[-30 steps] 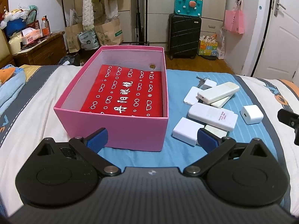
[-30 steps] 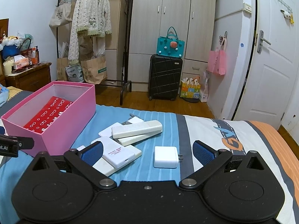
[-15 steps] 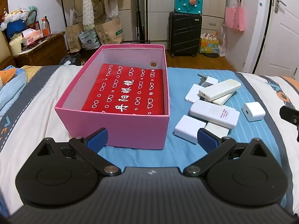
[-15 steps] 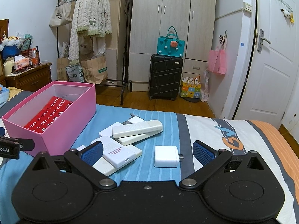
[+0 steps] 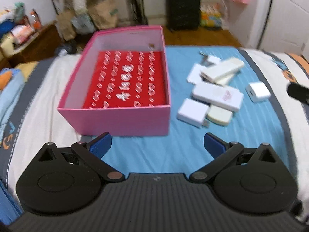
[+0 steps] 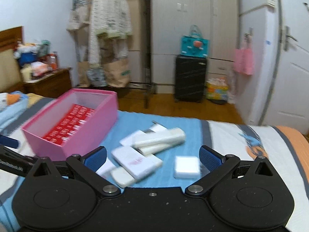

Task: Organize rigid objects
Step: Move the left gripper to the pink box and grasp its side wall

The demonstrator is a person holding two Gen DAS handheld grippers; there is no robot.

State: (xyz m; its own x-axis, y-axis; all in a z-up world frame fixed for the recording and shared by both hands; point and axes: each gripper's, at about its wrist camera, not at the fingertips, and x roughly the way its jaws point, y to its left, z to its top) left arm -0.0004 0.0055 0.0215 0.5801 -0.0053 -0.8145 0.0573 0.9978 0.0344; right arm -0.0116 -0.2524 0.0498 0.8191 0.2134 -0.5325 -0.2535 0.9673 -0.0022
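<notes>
Left wrist view: pink box [image 5: 119, 116] holds red printed card [image 5: 125, 79], writing blurred unreadable; both jaws spread, empty.

Your open pink box [image 5: 119, 116] on the bed, red patterned sheet [image 5: 127, 79] flat inside, just to its right your loose pile of white rigid devices [image 5: 216, 94], some overlapping, 1 square white charger [image 5: 257, 92] lying apart at the right.
</notes>
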